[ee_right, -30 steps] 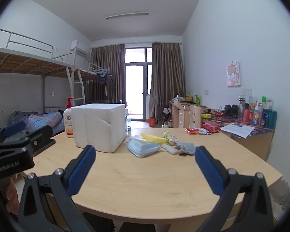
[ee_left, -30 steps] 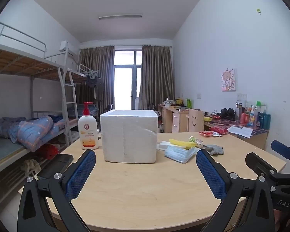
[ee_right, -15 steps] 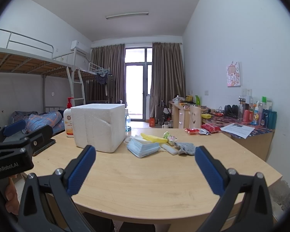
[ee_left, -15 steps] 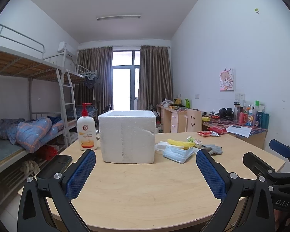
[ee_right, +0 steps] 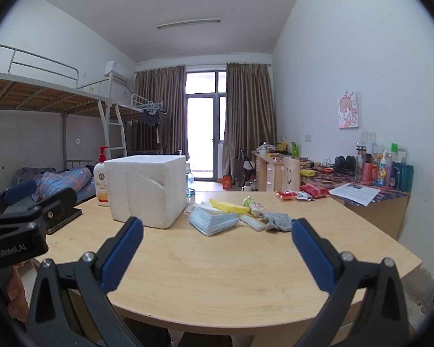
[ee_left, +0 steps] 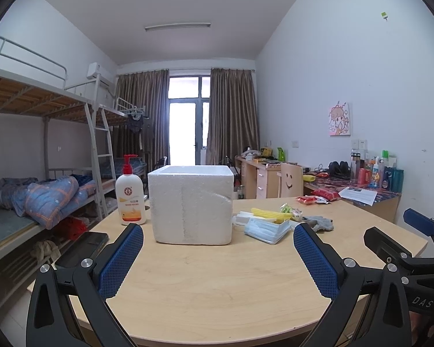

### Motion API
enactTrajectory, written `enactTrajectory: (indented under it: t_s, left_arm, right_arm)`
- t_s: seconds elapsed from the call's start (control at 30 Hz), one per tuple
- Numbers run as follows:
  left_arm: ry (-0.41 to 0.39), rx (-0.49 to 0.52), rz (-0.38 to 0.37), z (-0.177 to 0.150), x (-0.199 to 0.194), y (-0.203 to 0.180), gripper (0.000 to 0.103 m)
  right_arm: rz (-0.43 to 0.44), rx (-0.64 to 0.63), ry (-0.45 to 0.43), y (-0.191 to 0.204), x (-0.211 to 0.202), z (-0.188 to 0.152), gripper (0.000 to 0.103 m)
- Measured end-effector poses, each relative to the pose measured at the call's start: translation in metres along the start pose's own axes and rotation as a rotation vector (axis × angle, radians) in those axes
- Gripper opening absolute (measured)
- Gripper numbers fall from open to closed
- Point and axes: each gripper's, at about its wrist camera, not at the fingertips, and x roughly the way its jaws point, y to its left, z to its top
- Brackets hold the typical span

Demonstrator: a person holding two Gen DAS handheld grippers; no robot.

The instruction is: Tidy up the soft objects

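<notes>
Step in hand, by my read: pre-grasp, nothing picked yet, both tools hang over the near edge of the round light-wood table (ee_left: 217,283).

L to R: white pump bottle w/ red nozzle (ee_left: 130,195) at 10 o'clock; white styrofoam box, open top (ee_left: 191,204) at 12 o'clock, prob the bin. Soft pile just right of the box, 1 o'clock: stack of light-blue face masks (ee_left: 267,228), yellow cloth (ee_left: 270,213), grey knit glove (ee_left: 318,222), all touching or overlapping. Black phone-like slab (ee_left: 82,247) at 9 o'clock.

Left gripper (ee_left: 218,256): blue pads wide apart, empty. Right gripper (ee_right: 217,248): also spread, empty, pile at its 12 o'clock.

Next move, judged: right tool goes fwd + down to the masks, nearest item; a loose stack, so pinch low or only the top one lifts.

Vs 1 s ago: left view sits slightly lower/further back, box shifted a bit left in frame; right view approx unchanged. Objs not moved.
</notes>
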Motion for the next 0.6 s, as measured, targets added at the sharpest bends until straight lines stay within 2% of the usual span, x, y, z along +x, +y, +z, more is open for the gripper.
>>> enactTrajectory:
  t_s: [0.6]
  left_arm:
    - [0.003, 0.009, -0.001, 0.0015, 0.0003, -0.0016, 0.103]
  right_arm:
    - [0.0, 0.0, -0.002, -0.002, -0.003, 0.0004, 0.103]
